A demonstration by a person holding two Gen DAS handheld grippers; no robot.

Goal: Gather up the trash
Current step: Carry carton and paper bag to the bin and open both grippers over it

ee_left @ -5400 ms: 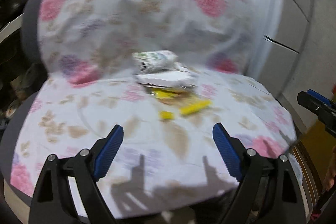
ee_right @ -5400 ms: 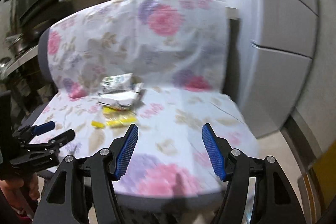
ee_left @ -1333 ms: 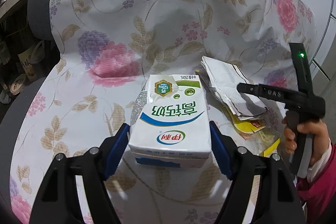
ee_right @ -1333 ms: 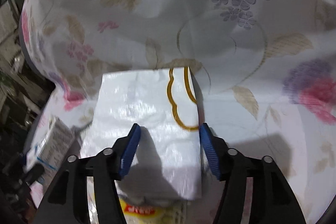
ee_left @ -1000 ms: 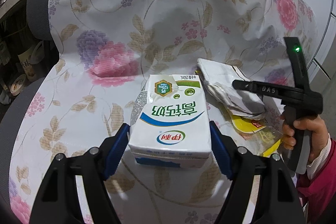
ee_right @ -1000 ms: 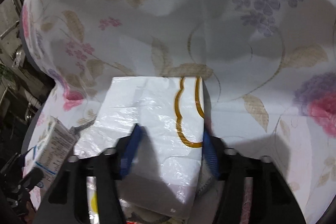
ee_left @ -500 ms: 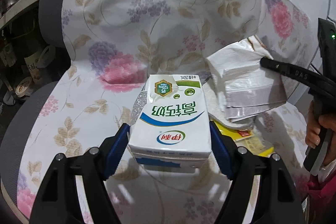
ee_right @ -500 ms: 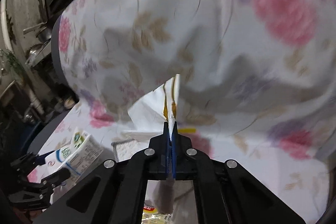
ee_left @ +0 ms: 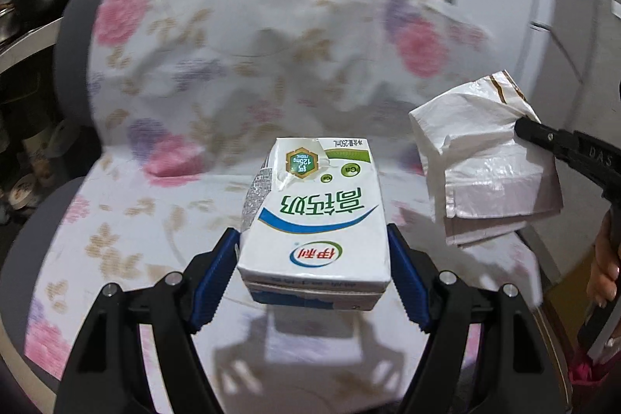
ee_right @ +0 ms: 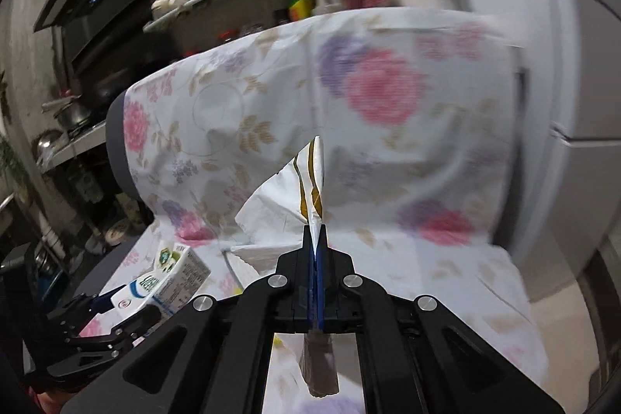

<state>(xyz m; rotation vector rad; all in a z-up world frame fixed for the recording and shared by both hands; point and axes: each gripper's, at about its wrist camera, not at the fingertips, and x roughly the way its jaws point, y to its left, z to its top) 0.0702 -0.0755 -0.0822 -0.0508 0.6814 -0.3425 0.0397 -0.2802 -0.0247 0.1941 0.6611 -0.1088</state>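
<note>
Status: we have two pieces of trash in hand, both clear of the chair seat [ee_left: 128,204].

Left gripper [ee_left: 312,268] is clamped on the milk carton [ee_left: 316,220], blue pads pressing both side walls, carton lying flat between the fingers with its print upside down to the camera. It casts a shadow on the floral cover [ee_left: 233,37] below, so we read it as lifted off the seat, not resting on it.

Right gripper [ee_right: 315,291] is pinched fully together on the white plastic bag [ee_right: 287,196]. The film runs through the blue pads, sticks up above them and dangles below. In the left wrist view the same bag [ee_left: 485,158] hangs folded off the black finger at the right edge, next to the carton but not touching it (the person's hand [ee_left: 603,266] shows on the handle there).

Done, as we judge it: both pickups. Left: carrying both to a bin and dropping them. No bin or trash bag shows in either view, so we cannot say where that is.

Possibly more to collect: a small yellow scrap [ee_right: 276,339] shows on the seat under the right gripper's frame. Most of the seat there is hidden or blurred, so we can't tell how much trash is left.

Risk: the bag is thin and slick; it could slip from the pinch on the way.
</note>
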